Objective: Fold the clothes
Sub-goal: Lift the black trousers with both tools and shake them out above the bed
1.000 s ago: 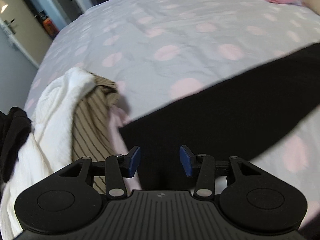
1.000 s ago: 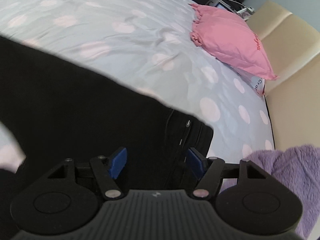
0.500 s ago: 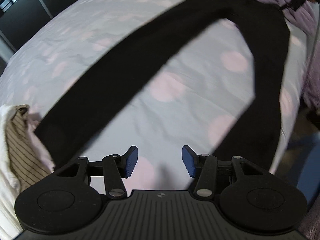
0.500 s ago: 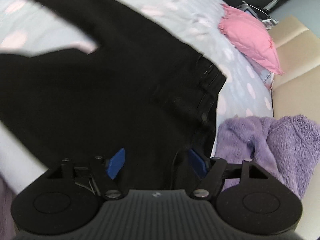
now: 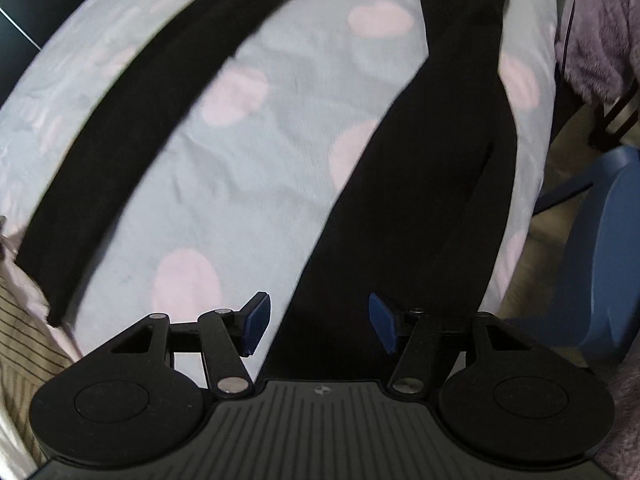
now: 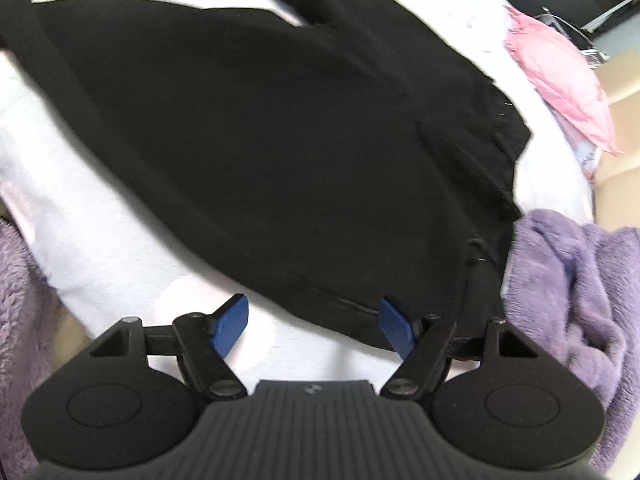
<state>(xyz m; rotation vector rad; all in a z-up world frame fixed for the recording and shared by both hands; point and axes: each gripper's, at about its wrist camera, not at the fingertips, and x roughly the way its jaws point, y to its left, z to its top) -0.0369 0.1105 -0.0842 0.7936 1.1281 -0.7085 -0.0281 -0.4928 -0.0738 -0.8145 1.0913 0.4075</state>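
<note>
Left gripper (image 5: 316, 322) points down at the bed, its blue pads (image 5: 256, 322) parted and the jaws opening, one leg of the black trousers (image 5: 420, 200) lying in the gap below but neither pad pressing on it. Right gripper (image 6: 314, 326) hangs over the waist end, jaws standing wide, nothing clamped; the hem edge of the dark cloth runs under the gap between its pads (image 6: 396, 330), and whether the right pad touches the fabric I cannot tell. The trousers (image 6: 260, 140) lie spread flat on the bed cover (image 5: 248, 184), pale blue with pink spots, the two legs splayed apart in a V, with the near leg running along the bed edge and the far leg (image 5: 132, 132) stretching off to the left. One pair of trousers, two legs, two grippers. At the left edge, a striped beige garment (image 5: 20, 344) sits just past the far leg's cuff. Beside the waistband, a fluffy purple blanket (image 6: 576, 292) is bunched up, touching the black cloth. Farther back, one pink pillow (image 6: 560, 76) rests near the head of the bed. Off the bed edge, a blue chair (image 5: 600, 248) stands on the floor.
</note>
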